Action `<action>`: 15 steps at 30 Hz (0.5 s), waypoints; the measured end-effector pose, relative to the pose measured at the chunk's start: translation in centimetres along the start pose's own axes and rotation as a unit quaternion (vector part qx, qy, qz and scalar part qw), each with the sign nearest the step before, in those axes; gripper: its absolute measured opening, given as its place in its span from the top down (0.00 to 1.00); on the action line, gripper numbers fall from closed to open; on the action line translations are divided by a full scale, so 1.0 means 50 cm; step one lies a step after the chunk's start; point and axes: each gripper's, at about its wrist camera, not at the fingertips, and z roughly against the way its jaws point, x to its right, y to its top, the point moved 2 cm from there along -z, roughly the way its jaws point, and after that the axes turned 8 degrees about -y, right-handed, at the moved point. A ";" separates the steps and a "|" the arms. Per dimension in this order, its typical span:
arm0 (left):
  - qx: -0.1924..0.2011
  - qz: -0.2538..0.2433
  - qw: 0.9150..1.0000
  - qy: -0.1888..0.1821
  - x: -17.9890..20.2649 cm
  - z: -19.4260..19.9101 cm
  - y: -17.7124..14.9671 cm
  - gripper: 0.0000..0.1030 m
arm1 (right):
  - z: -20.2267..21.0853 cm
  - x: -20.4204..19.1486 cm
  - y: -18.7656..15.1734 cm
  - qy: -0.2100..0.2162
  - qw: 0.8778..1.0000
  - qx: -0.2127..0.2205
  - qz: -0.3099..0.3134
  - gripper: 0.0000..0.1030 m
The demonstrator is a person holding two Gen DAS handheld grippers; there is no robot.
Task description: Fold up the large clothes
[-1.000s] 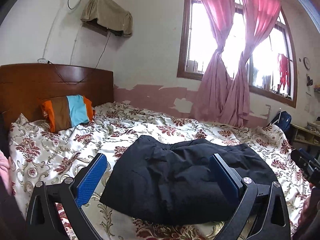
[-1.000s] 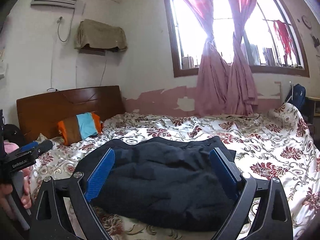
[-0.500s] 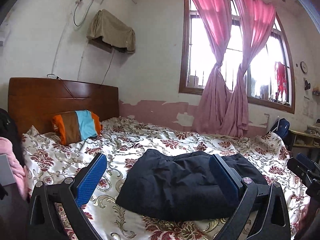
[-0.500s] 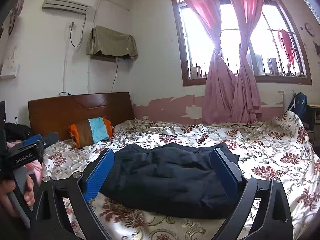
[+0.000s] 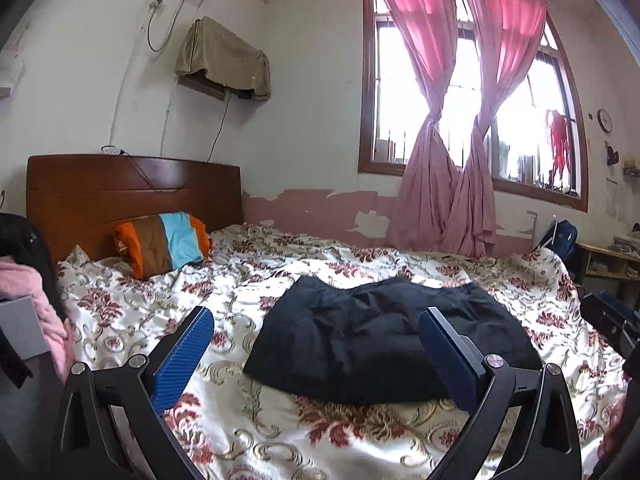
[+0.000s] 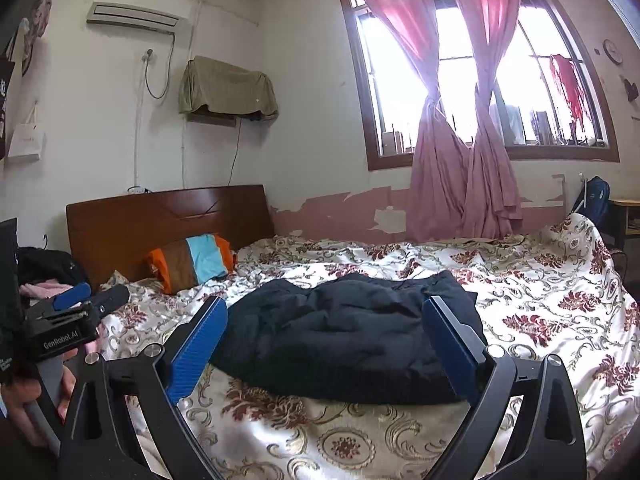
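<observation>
A dark navy garment (image 5: 372, 336) (image 6: 344, 340) lies folded into a compact bundle in the middle of the floral bed cover (image 5: 248, 432) (image 6: 540, 304). My left gripper (image 5: 316, 344) hangs open in front of it, held back from the cloth, with nothing between its blue pads. Likewise my right gripper (image 6: 324, 340) is open and empty, short of the bundle's near edge. In the right wrist view the left gripper (image 6: 94, 298) shows at the far left, held by a hand (image 6: 24, 396). The right gripper's tip (image 5: 612, 320) peeks in at the right edge of the left wrist view.
A striped orange, brown and blue pillow (image 5: 162, 242) leans on the wooden headboard (image 5: 132, 188). Pink curtains (image 5: 448, 184) hang at the window behind the bed. Pink and dark clothes (image 5: 36, 292) are piled at the left. A blue backpack (image 6: 596, 198) and shelf stand at right.
Both grippers have drawn back and risen from the folded garment, which now looks smaller and further away. Both stayed open and empty.
</observation>
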 end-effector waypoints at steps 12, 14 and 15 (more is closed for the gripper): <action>-0.064 0.002 0.998 0.015 -0.027 0.023 -0.105 0.00 | 0.020 -0.012 -0.098 -0.029 0.998 -0.060 -0.016 0.07; -0.072 0.002 0.997 0.018 -0.030 0.026 -0.117 0.00 | 0.024 -0.012 -0.111 -0.034 0.997 -0.067 -0.017 0.07; -0.076 0.001 0.997 0.019 -0.031 0.027 -0.123 0.00 | 0.025 -0.015 -0.115 -0.035 0.997 -0.069 -0.016 0.07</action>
